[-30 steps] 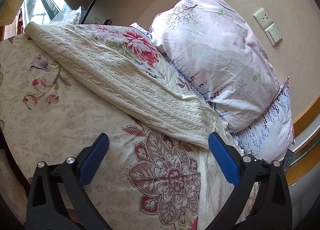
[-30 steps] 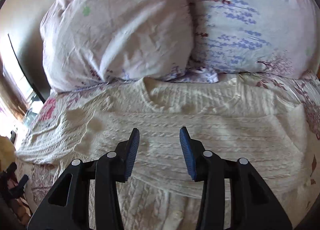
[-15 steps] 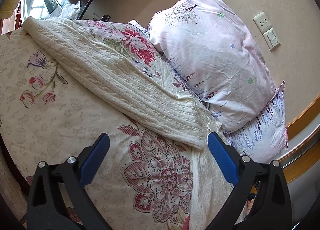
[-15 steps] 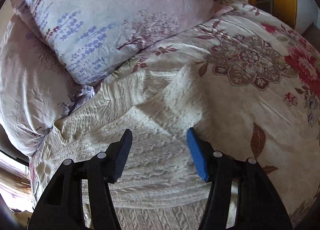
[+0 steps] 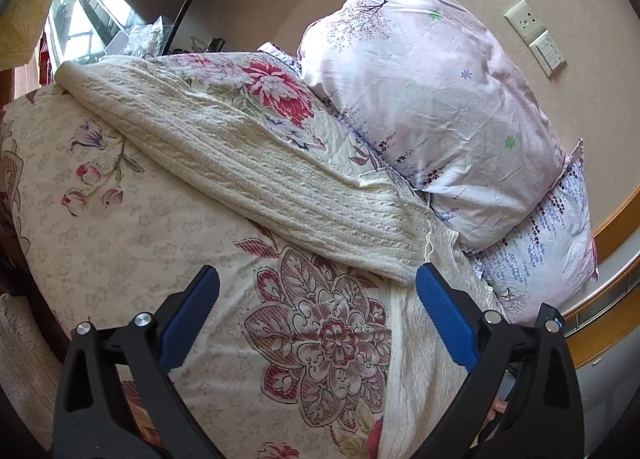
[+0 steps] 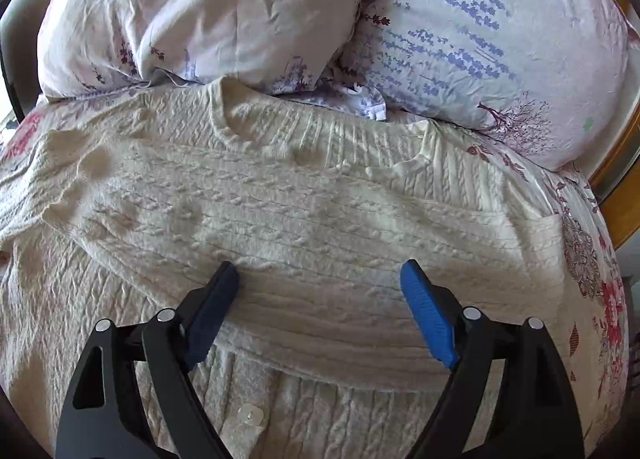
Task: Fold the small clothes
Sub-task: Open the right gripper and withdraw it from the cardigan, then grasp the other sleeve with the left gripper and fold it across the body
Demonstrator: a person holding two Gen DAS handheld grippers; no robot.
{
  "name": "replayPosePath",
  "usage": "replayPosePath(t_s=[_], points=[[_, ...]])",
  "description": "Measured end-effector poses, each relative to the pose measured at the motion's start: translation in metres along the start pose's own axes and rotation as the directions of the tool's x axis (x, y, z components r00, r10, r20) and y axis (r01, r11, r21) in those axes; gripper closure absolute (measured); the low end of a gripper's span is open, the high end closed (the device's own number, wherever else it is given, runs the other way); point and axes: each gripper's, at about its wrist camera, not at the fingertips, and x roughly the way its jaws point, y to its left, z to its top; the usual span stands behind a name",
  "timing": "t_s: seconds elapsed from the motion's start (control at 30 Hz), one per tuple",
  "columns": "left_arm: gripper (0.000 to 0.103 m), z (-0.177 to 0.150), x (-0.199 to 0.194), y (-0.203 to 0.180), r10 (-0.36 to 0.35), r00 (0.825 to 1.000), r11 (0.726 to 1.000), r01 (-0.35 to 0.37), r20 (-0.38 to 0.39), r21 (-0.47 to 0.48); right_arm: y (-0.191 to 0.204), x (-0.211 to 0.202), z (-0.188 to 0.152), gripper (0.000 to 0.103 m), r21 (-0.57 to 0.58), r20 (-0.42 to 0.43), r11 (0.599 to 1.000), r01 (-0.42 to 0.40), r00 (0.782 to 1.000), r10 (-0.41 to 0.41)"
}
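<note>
Both tongs are released and hold nothing: the left tongs (image 5: 318, 291) hang above the floral bedspread (image 5: 168, 227), the right tongs (image 6: 320, 277) above the cream cable-knit sweater (image 6: 304, 203), which lies flat near the bed's head edge, collar against two pillows (image 6: 208, 7).

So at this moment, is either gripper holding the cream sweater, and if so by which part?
Nothing is held. The left gripper and the right gripper are both wide open above the cream sweater, with no fabric between the pads.
</note>
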Motion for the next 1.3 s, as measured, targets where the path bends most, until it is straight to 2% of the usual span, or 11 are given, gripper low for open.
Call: replayPosePath(t_s=[0.1, 0.27, 0.47, 0.6, 0.67, 0.8, 0.87, 0.93, 1.0, 1.17, 1.3], points=[[0.013, 0.004, 0.012, 0.005, -0.031, 0.999, 0.997, 0.028, -0.039, -0.072, -0.02, -0.012, -0.004, 0.015, 0.076, 0.011, 0.992, -0.101, 0.995, 0.1], [0.02, 0.013, 0.035, 0.022, -0.09, 0.993, 0.957, 0.066, -0.073, -0.283, -0.07, -0.046, -0.019, 0.013, 0.259, 0.121, 0.92, -0.293, 0.955, 0.271], [0.021, 0.03, 0.04, 0.038, -0.08, 0.997, 0.901, 0.072, -0.001, -0.428, -0.106, -0.082, -0.035, 0.01, 0.269, 0.231, 0.9, -0.343, 0.93, 0.285], [0.029, 0.043, 0.043, 0.049, -0.05, 0.999, 0.88, 0.048, 0.01, -0.473, -0.125, -0.102, -0.048, 0.009, 0.286, 0.293, 0.89, -0.355, 0.917, 0.271], [0.035, 0.048, 0.045, 0.053, -0.036, 0.999, 0.875, 0.042, 0.021, -0.483, -0.135, -0.11, -0.055, 0.009, 0.295, 0.327, 0.889, -0.351, 0.911, 0.251], [0.069, 0.052, 0.052, 0.064, -0.02, 1.0, 0.864, 0.027, 0.019, -0.502, -0.153, -0.123, -0.071, 0.008, 0.318, 0.396, 0.866, -0.385, 0.884, 0.247], [0.082, 0.054, 0.055, 0.07, -0.014, 1.0, 0.854, 0.018, 0.012, -0.519, -0.159, -0.126, -0.076, 0.008, 0.322, 0.402, 0.87, -0.373, 0.886, 0.231], [0.093, 0.058, 0.056, 0.068, 0.005, 1.0, 0.867, 0.0, 0.008, -0.498, -0.164, -0.128, -0.08, 0.008, 0.321, 0.403, 0.883, -0.342, 0.893, 0.199], [0.096, 0.062, 0.052, 0.061, -0.002, 0.999, 0.888, 0.018, 0.035, -0.46, -0.169, -0.129, -0.084, 0.008, 0.324, 0.404, 0.889, -0.324, 0.897, 0.18], [0.097, 0.079, 0.038, 0.014, -0.072, 0.992, 0.951, 0.101, 0.108, -0.293, -0.183, -0.128, -0.094, 0.008, 0.355, 0.399, 0.88, -0.317, 0.902, 0.164], [0.097, 0.088, 0.036, -0.038, -0.148, 0.982, 0.976, 0.164, 0.119, -0.14, -0.19, -0.127, -0.1, 0.008, 0.375, 0.397, 0.872, -0.317, 0.904, 0.158]])
